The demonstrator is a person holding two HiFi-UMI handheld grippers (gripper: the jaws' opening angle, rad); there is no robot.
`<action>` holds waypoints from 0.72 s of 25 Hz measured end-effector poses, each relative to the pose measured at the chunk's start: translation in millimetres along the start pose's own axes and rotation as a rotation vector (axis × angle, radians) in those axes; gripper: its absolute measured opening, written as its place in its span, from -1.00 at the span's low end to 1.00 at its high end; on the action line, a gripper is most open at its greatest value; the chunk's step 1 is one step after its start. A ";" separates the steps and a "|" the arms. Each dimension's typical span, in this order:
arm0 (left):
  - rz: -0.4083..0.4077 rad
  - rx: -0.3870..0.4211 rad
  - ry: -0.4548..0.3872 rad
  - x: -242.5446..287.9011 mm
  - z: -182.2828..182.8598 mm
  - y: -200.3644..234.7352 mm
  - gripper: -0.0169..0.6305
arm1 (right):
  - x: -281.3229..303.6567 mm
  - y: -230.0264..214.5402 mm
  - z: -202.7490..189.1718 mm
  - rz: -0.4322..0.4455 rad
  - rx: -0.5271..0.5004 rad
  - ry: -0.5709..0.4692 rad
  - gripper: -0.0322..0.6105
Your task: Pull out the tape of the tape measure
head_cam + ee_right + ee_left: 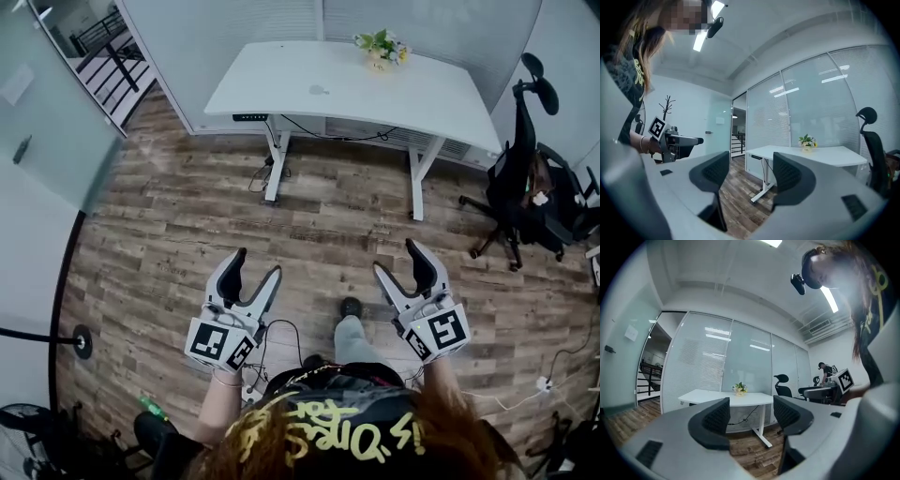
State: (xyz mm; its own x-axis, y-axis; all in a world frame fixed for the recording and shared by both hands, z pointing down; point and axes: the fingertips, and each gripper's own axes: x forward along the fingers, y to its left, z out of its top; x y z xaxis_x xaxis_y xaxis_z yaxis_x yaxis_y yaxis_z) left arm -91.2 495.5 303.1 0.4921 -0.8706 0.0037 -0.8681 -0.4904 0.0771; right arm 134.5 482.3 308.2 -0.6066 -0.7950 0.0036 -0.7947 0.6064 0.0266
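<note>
No tape measure is plain in any view. A small pale round object point(319, 91) lies on the white desk point(403, 94), too small to tell what it is. My left gripper point(258, 262) is held over the wooden floor, open, with nothing between its jaws point(751, 416). To its right my right gripper point(396, 255) is likewise open and holds nothing point(751, 173). Both point toward the desk, well short of it. Each gripper shows in the other's view: the right gripper point(843, 379) and the left gripper point(670, 138).
A small pot of flowers point(382, 47) stands at the desk's far edge. A black office chair point(530, 178) is at the right. Glass partitions stand behind the desk and along the left. Cables point(272, 173) trail on the floor by the desk leg. Another person point(825, 369) stands far off.
</note>
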 end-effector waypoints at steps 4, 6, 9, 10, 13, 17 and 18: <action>0.002 0.011 0.003 39.6 1.5 9.0 -0.08 | 26.8 -34.7 0.8 0.004 -0.001 -0.012 -0.04; -0.003 0.015 0.002 62.3 1.9 12.1 -0.08 | 38.3 -52.1 -0.6 0.008 -0.003 -0.012 -0.04; -0.009 0.020 -0.014 96.5 8.6 16.1 -0.08 | 53.2 -78.6 -0.1 0.008 -0.009 -0.011 -0.04; -0.011 0.022 -0.022 107.1 12.6 17.5 -0.08 | 58.6 -87.3 0.9 0.007 -0.007 -0.011 -0.04; -0.009 0.025 -0.038 132.8 21.9 21.4 -0.09 | 73.7 -107.7 4.2 0.014 0.004 -0.012 -0.04; 0.014 0.017 -0.030 155.7 20.4 31.8 -0.09 | 91.8 -125.8 0.3 0.044 -0.006 0.002 -0.04; 0.021 0.009 -0.025 160.6 18.7 35.1 -0.09 | 96.7 -129.8 -1.6 0.052 -0.004 0.007 -0.04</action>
State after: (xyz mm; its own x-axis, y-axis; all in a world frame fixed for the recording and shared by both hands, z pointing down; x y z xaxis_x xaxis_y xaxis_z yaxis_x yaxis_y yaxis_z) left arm -43.8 337.7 287.7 0.4721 -0.8813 -0.0202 -0.8788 -0.4723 0.0685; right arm 179.1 326.7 306.7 -0.6465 -0.7628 0.0123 -0.7623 0.6466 0.0301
